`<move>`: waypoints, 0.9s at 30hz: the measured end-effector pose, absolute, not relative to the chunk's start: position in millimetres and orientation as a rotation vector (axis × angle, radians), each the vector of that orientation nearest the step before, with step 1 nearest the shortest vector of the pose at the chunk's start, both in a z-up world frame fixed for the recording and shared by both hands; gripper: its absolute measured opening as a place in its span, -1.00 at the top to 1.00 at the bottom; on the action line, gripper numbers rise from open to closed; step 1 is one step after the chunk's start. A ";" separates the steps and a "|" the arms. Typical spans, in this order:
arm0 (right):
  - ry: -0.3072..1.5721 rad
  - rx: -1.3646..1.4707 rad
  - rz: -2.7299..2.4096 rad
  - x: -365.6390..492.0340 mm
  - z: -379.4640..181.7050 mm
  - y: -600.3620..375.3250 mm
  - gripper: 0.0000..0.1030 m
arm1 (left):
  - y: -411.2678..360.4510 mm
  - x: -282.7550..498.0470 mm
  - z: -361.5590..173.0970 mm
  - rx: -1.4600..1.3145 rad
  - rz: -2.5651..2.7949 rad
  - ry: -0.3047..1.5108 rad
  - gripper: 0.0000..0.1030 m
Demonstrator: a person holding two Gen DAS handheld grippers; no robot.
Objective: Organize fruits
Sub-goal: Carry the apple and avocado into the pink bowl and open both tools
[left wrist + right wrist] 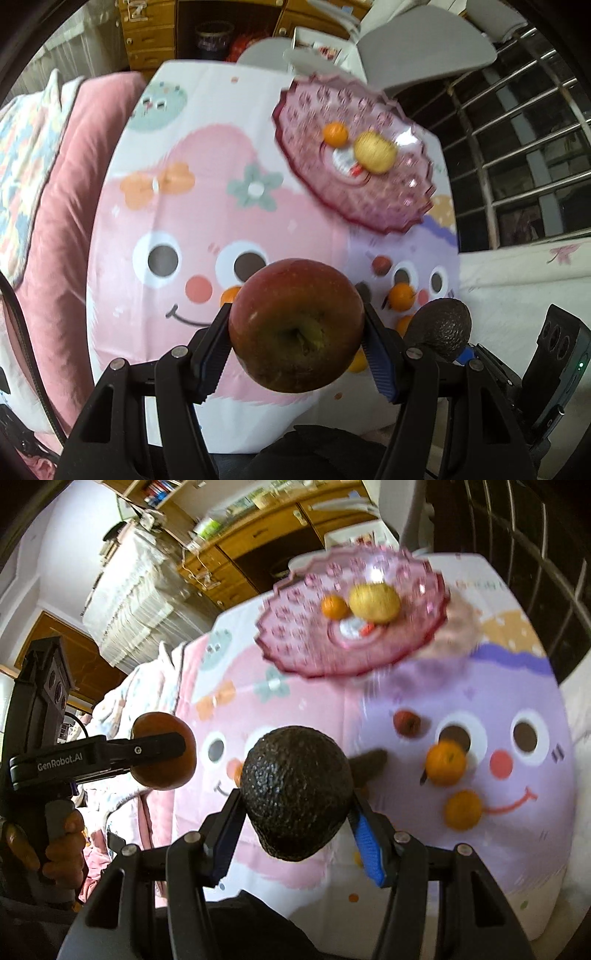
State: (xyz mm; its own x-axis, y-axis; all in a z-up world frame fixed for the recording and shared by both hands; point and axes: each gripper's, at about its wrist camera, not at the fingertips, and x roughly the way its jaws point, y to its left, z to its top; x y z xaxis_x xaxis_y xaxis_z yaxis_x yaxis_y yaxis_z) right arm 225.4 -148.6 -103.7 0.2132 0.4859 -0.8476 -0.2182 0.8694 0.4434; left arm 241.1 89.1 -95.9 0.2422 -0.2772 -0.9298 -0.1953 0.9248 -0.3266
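My left gripper (297,325) is shut on a red apple (296,326) and holds it above the table's near edge. It also shows from the side in the right wrist view (162,751). My right gripper (295,801) is shut on a dark avocado (297,794), which also shows in the left wrist view (443,326). A pink glass plate (388,206) at the far right holds a small orange (335,133) and a yellow fruit (375,151). On the tablecloth lie two oranges (445,762) (463,809) and a small red fruit (406,722).
The table has a cartoon-face cloth (207,206). A pink cushion (55,206) lies to its left, a barred window (524,155) to its right. Wooden cabinets (258,546) stand behind the table.
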 end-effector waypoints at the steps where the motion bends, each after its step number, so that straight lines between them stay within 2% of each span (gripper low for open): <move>1: 1.257 0.245 0.499 228.3 -100.1 -148.1 -0.10 | 87.7 242.5 -89.4 -0.416 -0.057 1.323 -0.25; 12: 1.156 0.240 0.521 278.8 -69.8 -155.3 -0.10 | 70.3 281.7 -51.9 -0.424 -0.065 1.178 -0.25; 27: 1.180 0.164 0.525 346.7 -115.9 -157.9 -0.10 | 48.7 362.8 -101.8 -0.398 -0.037 1.106 -0.25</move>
State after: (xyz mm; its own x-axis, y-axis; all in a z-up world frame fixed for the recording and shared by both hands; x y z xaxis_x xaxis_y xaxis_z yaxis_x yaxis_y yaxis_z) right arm 346.7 -157.9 -115.9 0.2778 0.4725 -0.8364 -0.3050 0.8690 0.3896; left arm 362.8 48.7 -101.8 0.4553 -0.2247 -0.8615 -0.1674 0.9288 -0.3307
